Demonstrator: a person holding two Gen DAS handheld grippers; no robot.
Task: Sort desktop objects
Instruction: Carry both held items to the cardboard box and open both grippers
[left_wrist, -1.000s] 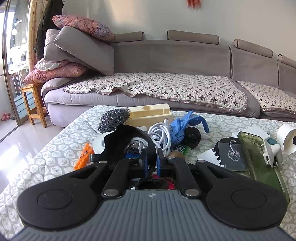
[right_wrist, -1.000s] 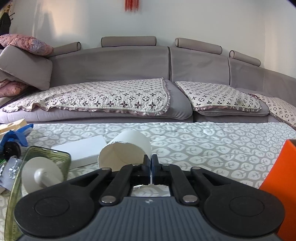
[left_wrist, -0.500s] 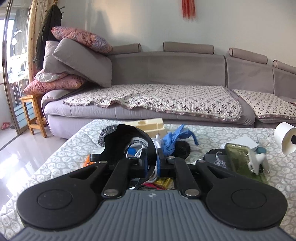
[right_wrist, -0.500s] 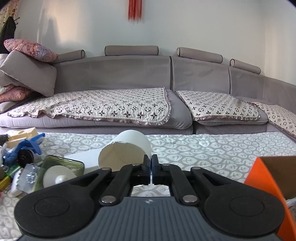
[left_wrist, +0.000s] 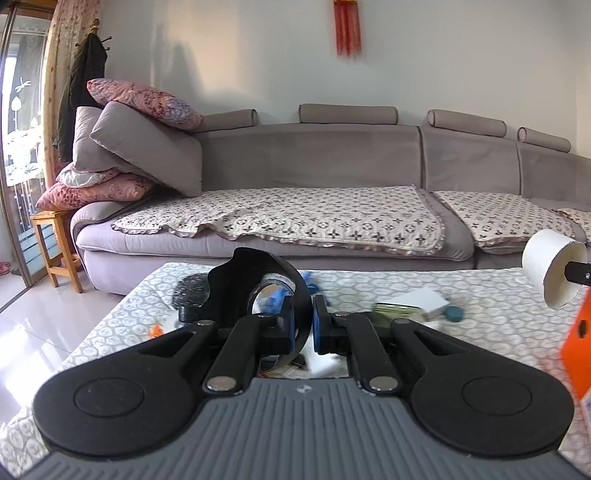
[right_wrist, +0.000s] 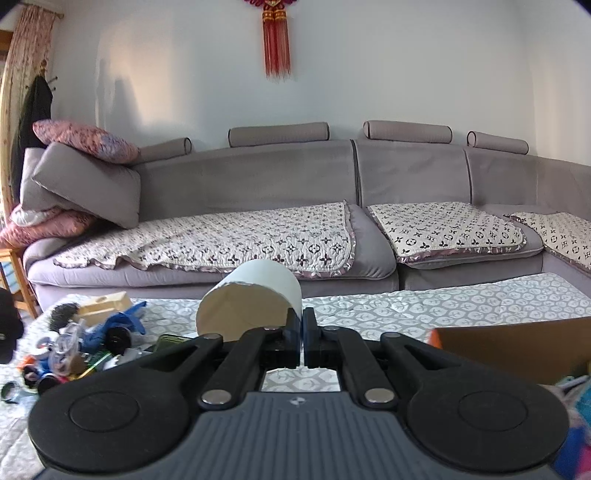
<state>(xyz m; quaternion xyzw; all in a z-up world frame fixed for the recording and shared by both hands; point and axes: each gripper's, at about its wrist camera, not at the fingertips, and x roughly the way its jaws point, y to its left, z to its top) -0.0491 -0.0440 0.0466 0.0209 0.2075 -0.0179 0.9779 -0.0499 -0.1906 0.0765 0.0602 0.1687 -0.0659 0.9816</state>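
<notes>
Showing only rightward: cardboard box (right_wrist: 517, 343) interior.

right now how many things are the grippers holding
2. The left gripper is shut on a black curved piece; the right gripper is shut on the rim of a white paper cup, lifted above the table.

A table (right_wrist: 424, 306) covered by a leaf-patterned cloth is shown before a grey sofa. A heap of small items (right_wrist: 85, 343) (blue cloth, cream block, dark scrubber among them) is seen at its left; a white box (left_wrist: 421, 301) lies nearer the middle, an orange box (right_wrist: 517, 347) at right.
</notes>
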